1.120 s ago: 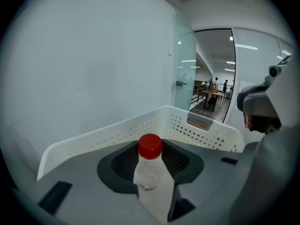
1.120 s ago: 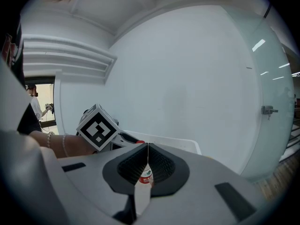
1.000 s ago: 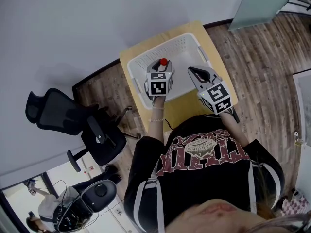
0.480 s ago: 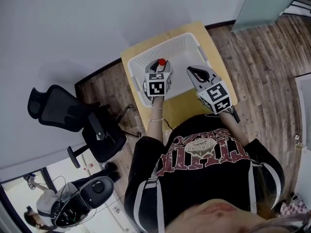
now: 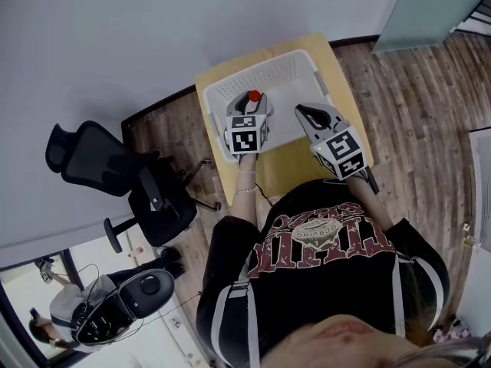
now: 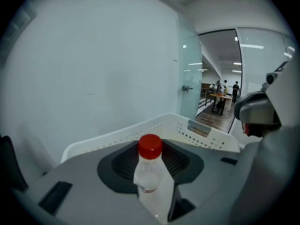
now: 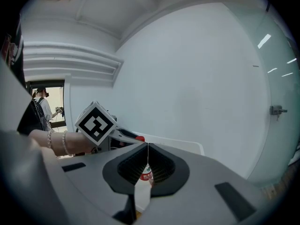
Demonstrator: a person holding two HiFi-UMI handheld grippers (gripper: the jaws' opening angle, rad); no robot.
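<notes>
A clear plastic bottle (image 6: 149,170) with a red cap (image 5: 253,96) stands upright between the jaws of my left gripper (image 6: 151,177), which is shut on its body. I hold it over the near left part of a white perforated basket (image 5: 259,63). My right gripper (image 7: 147,156) is shut with nothing in it, its tips meeting in a thin line. It hovers over the basket's right side (image 5: 304,112), a little apart from the left gripper (image 5: 251,107). From the right gripper view the bottle's red label (image 7: 146,175) shows below the closed tips.
The basket rim (image 6: 187,124) sits on a small yellow table (image 5: 338,66) against a white wall. A black office chair (image 5: 100,167) stands to the left on the wooden floor. A glass partition (image 6: 190,74) and a doorway lie to the right.
The left gripper with the bottle has risen slightly, so the basket rim sits lower in its view. The right gripper has barely moved.
</notes>
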